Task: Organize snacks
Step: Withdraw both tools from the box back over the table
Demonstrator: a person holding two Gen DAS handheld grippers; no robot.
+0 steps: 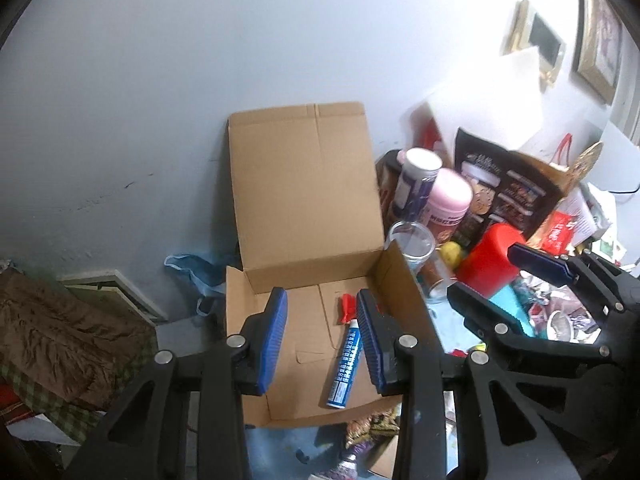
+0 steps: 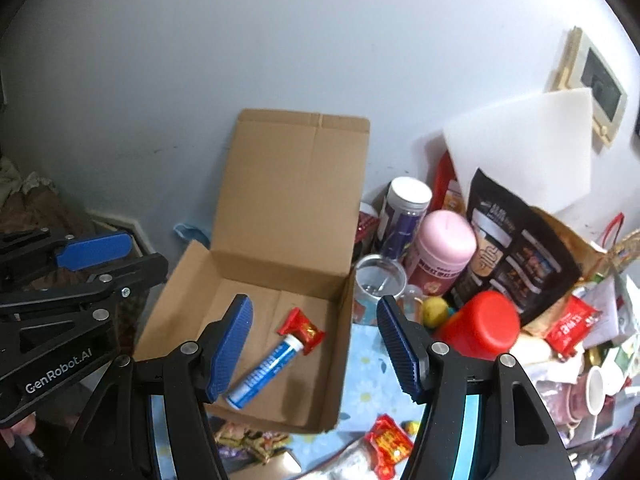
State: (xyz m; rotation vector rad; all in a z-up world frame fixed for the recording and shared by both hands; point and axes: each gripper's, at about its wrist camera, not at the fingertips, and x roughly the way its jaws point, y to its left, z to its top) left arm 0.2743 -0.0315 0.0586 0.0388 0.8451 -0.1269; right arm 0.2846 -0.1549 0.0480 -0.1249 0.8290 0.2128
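Snacks mostly heaped on the surface [image 2: 368,364] at 3 o'clock of the open cardboard box [image 2: 256,280]. Box stands against the wall, lid up. Inside it: blue-white tube [image 2: 266,372] lying flat, red wrapped candy [image 2: 302,330] touching the tube's cap end. Pile holds a red-lidded container [image 2: 482,326], pink-lidded jar [image 2: 442,254], white-capped canister [image 2: 406,210], dark snack bag [image 2: 516,256], clear jar [image 2: 376,284]. More red wrappers [image 2: 390,446] loose at 6 o'clock, just outside the box's front wall. Left hand-held gripper [image 1: 322,342] above the box, jaws at a narrow gap, nothing between the pads. Right hand-held gripper [image 2: 316,346] over the box's 3 o'clock wall, jaws apart about midway, also empty.
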